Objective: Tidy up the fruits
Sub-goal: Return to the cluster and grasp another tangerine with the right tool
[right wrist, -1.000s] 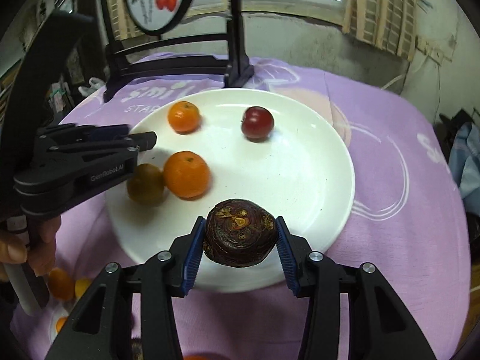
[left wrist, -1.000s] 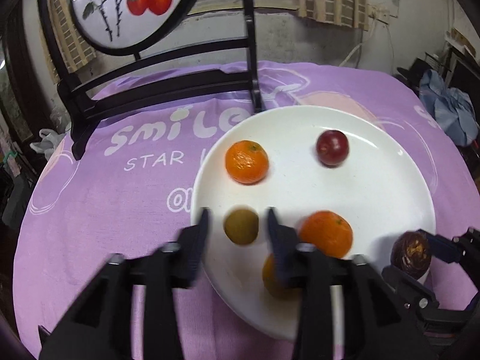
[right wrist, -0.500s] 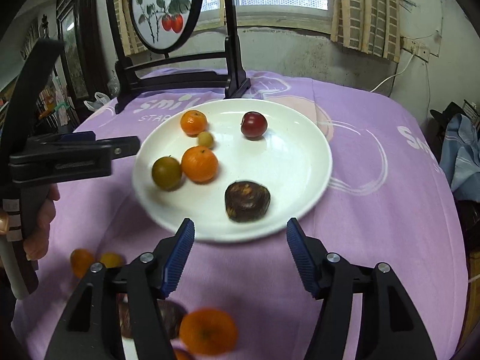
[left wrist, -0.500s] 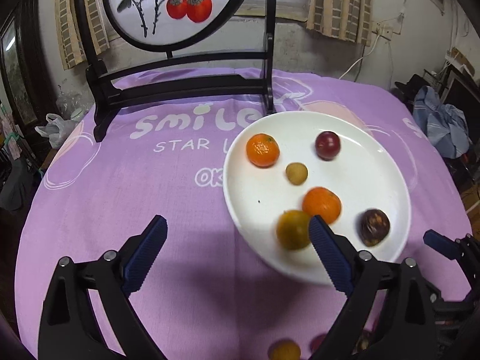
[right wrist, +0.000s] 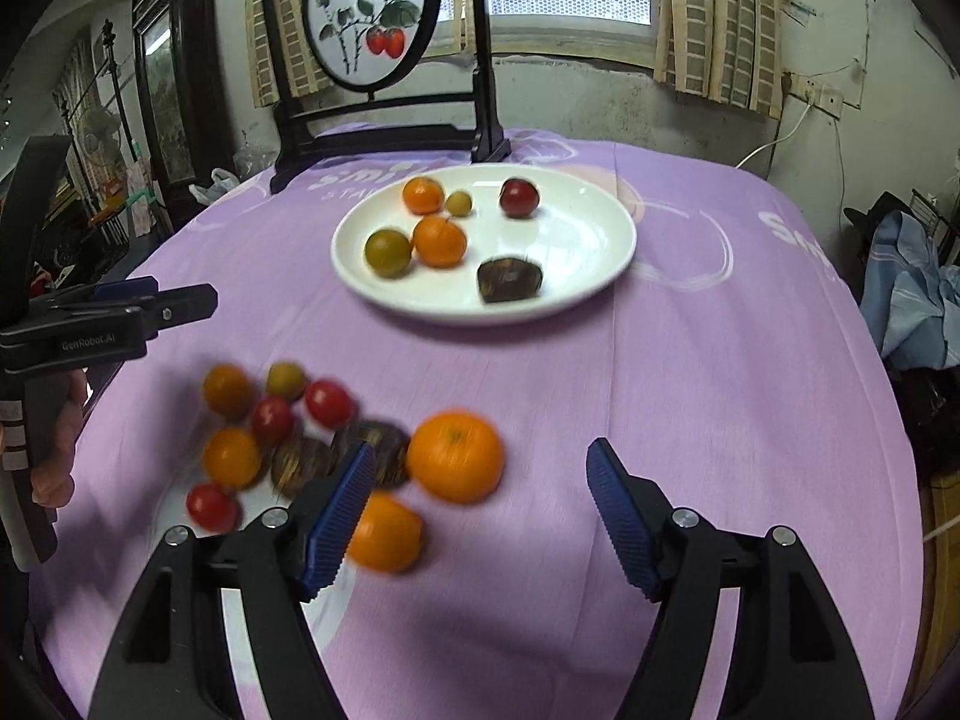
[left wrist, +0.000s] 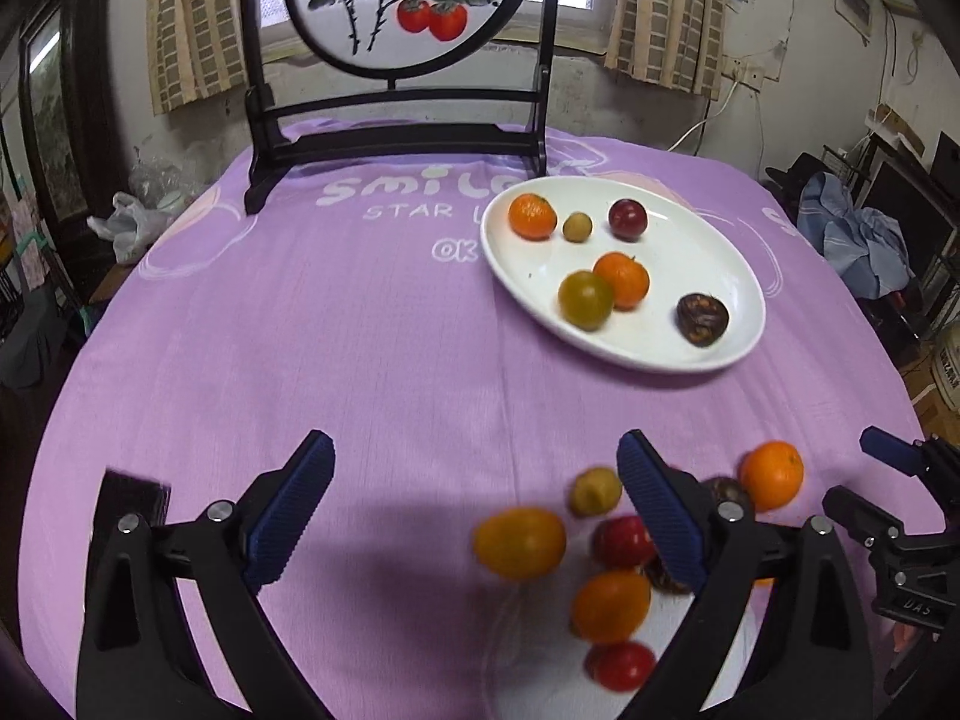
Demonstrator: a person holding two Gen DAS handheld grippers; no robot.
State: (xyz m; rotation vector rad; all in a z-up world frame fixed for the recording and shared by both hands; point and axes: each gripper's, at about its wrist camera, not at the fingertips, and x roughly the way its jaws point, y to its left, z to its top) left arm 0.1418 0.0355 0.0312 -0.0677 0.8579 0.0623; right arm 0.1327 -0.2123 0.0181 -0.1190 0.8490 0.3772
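Observation:
A white plate (left wrist: 708, 246) (right wrist: 588, 234) on the purple cloth holds two oranges, a green-yellow citrus (left wrist: 585, 299), a small yellow fruit, a red plum (left wrist: 627, 218) and a dark passion fruit (left wrist: 702, 319) (right wrist: 510, 279). A loose pile of fruit lies near me: a big orange (right wrist: 456, 463) (left wrist: 771, 474), red tomatoes (right wrist: 327, 402), small oranges and dark passion fruits (right wrist: 375, 450). My left gripper (left wrist: 474, 504) is open and empty, left of the pile. My right gripper (right wrist: 480, 510) is open and empty over the pile's right edge.
A dark wooden stand with a round painted panel (left wrist: 408, 6) (right wrist: 369, 18) stands at the table's far edge. A second white plate (left wrist: 690, 648) lies under part of the pile. Clothes (right wrist: 912, 300) hang to the right beyond the table edge.
The right gripper let go of the passion fruit onto the plate. Both grippers opened wide and pulled back from the plate towards the near pile of fruit.

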